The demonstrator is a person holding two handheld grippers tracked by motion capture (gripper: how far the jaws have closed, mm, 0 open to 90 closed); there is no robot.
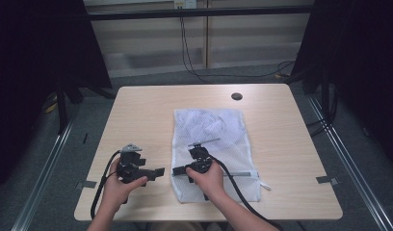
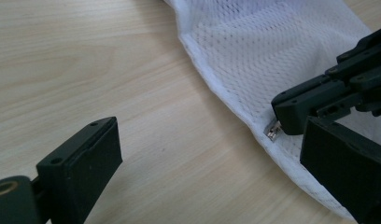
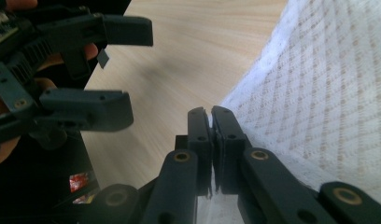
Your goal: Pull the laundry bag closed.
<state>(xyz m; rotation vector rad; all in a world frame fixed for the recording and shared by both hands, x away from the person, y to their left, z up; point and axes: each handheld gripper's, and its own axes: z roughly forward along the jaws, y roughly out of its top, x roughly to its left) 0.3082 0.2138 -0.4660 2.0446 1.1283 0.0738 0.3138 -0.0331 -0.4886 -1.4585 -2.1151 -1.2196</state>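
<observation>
A white mesh laundry bag (image 1: 214, 134) lies flat in the middle of the table (image 1: 146, 110), its zipper (image 1: 245, 173) running across near the front end. My right gripper (image 1: 177, 171) points left at the bag's front-left corner, its jaws shut on the small metal zipper pull (image 2: 272, 130). In the right gripper view the right gripper (image 3: 209, 116) is pressed shut at the edge of the mesh bag (image 3: 328, 93). My left gripper (image 1: 158, 172) rests just left of the bag, open and holding nothing. Its jaws (image 2: 209, 140) straddle bare wood and the bag's hem (image 2: 235, 70).
A dark round hole (image 1: 236, 96) sits in the table near its far edge. Bare wood extends left and right of the bag. Cables (image 1: 189, 57) hang at the back, and black curtains flank the table. The left gripper (image 3: 128, 70) and its hand fill the upper left of the right gripper view.
</observation>
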